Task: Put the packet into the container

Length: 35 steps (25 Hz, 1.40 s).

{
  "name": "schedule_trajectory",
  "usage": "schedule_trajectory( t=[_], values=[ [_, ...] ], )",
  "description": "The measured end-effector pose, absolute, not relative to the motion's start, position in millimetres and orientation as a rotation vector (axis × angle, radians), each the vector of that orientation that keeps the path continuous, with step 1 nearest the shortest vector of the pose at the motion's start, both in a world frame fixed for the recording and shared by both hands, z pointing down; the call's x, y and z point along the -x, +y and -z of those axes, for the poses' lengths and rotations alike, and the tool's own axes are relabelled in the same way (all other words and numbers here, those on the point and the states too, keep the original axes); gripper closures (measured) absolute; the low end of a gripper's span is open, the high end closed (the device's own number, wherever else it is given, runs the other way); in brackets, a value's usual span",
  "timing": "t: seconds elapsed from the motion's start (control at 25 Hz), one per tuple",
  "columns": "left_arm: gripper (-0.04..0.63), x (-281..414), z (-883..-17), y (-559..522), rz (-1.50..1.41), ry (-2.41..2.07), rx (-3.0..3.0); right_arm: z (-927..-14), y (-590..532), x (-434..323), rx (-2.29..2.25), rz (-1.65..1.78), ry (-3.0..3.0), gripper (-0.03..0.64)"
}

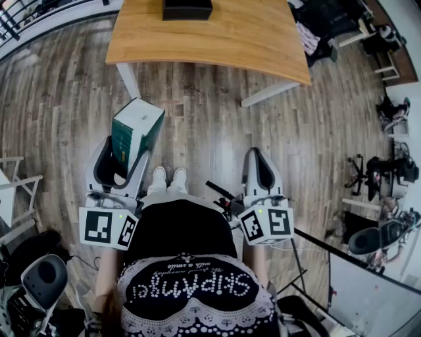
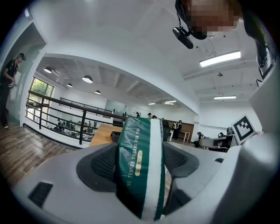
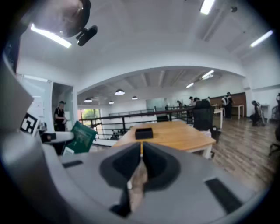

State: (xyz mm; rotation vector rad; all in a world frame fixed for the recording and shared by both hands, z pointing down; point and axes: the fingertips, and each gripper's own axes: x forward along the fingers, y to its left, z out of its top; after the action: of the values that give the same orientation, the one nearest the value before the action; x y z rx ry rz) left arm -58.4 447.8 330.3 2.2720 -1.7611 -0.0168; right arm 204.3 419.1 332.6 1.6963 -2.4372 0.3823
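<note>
Green packet (image 1: 137, 128) is gripped between the jaws of the left tool (image 1: 122, 161), sticking out toward 12 o'clock. At 3 o'clock of it, the right tool (image 1: 261, 161) is clamped shut on nothing. At 12 o'clock, well apart, black container (image 1: 187, 8) sits on bench (image 1: 250, 39).

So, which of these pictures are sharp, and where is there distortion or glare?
Head view: sharp, but fisheye bends the floor planks around the table. Left gripper view: packet sharp, ceiling light bright yet hiding nothing. Right gripper view: softer overall, the near right tool out of focus.
</note>
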Motion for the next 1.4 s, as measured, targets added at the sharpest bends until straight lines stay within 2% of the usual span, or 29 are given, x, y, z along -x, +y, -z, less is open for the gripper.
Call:
schedule_trajectory(
  t=[1.4],
  values=[
    [0.242, 25.3, -331.4, 452.6, 0.024, -1.885, -2.234, -352.5, 415.4, -239.9, -1.616, -0.434, -2.575, 0.576]
  ],
)
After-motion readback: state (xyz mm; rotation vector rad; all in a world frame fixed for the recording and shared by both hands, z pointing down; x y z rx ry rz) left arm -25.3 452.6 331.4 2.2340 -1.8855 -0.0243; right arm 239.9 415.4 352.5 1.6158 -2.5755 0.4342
